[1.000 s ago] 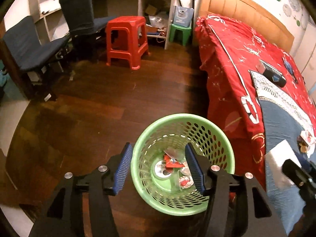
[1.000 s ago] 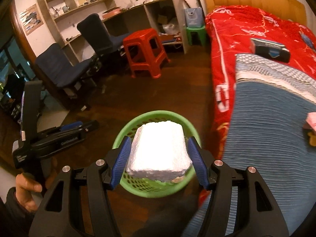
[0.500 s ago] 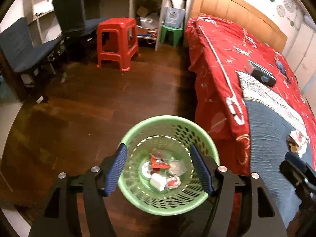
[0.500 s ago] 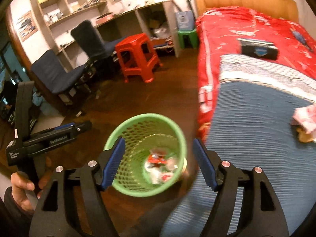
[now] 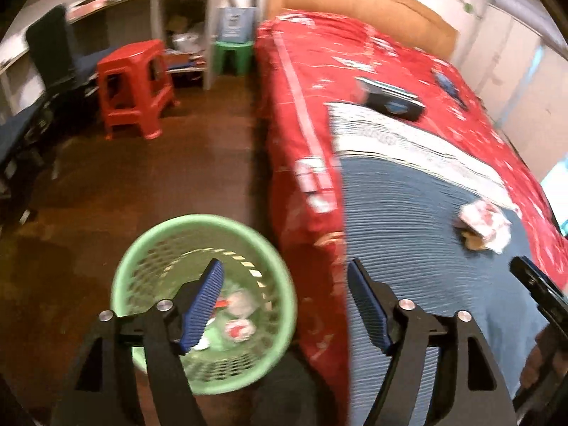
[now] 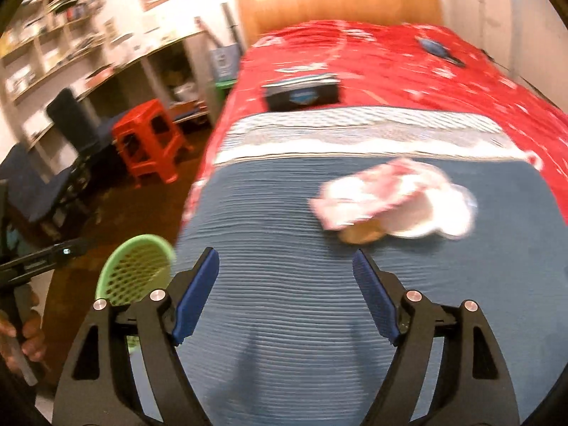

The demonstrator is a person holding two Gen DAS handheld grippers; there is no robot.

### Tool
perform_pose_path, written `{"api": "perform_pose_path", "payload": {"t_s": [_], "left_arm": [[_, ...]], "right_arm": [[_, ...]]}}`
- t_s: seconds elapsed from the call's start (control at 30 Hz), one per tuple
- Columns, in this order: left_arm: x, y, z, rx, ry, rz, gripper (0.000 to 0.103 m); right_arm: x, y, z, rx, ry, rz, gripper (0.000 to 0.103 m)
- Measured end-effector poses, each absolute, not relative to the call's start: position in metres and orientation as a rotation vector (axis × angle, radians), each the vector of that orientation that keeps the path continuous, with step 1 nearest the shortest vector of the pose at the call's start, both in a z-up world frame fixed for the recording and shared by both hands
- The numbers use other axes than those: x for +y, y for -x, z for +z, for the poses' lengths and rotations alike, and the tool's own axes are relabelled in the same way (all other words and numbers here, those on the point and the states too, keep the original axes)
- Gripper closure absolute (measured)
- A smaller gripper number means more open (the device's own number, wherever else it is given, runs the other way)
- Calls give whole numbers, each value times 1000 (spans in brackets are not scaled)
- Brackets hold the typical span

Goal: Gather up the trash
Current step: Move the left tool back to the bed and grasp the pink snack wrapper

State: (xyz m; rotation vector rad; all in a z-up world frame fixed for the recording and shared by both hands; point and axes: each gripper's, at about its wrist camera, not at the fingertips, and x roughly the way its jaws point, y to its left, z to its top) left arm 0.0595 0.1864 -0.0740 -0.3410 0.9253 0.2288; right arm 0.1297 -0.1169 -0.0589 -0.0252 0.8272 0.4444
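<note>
I am going for more trash. My right tongs (image 6: 284, 294) are open and empty over the bed (image 6: 284, 355). The crumpled wrappers (image 6: 390, 198) lie ahead on the blue blanket. My left tongs (image 5: 284, 305) are open too, above the green basket (image 5: 149, 248). Next I must reach forward and pinch them.

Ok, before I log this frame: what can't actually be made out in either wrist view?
- Trash in the green basket: left wrist view, motion blur and the left gripper finger hide it.
- Crumpled pink-and-white trash on the blue blanket: right wrist view, blurred; the brown bit beneath is unidentifiable.
- Basket contents, right wrist view: cut off by the right gripper.
- Dark box label: too blurred.
</note>
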Motion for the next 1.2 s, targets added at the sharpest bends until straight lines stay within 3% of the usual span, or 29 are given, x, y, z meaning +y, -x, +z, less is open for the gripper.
{"api": "perform_pose_path", "payload": {"t_s": [0.27,0.53,1.2], "left_arm": [[87,-127,-55,904,182,-43,16],[-2,-194,-59,947,15,-314,10],[-71,-300,-109,1044,-150,-542,9]], "right_arm": [[-193,-150,-66,843,-25,335,25],[-240,-162,-71,861,-62,283,25],[-273,-182,-89,901,-84,280,25]]}}
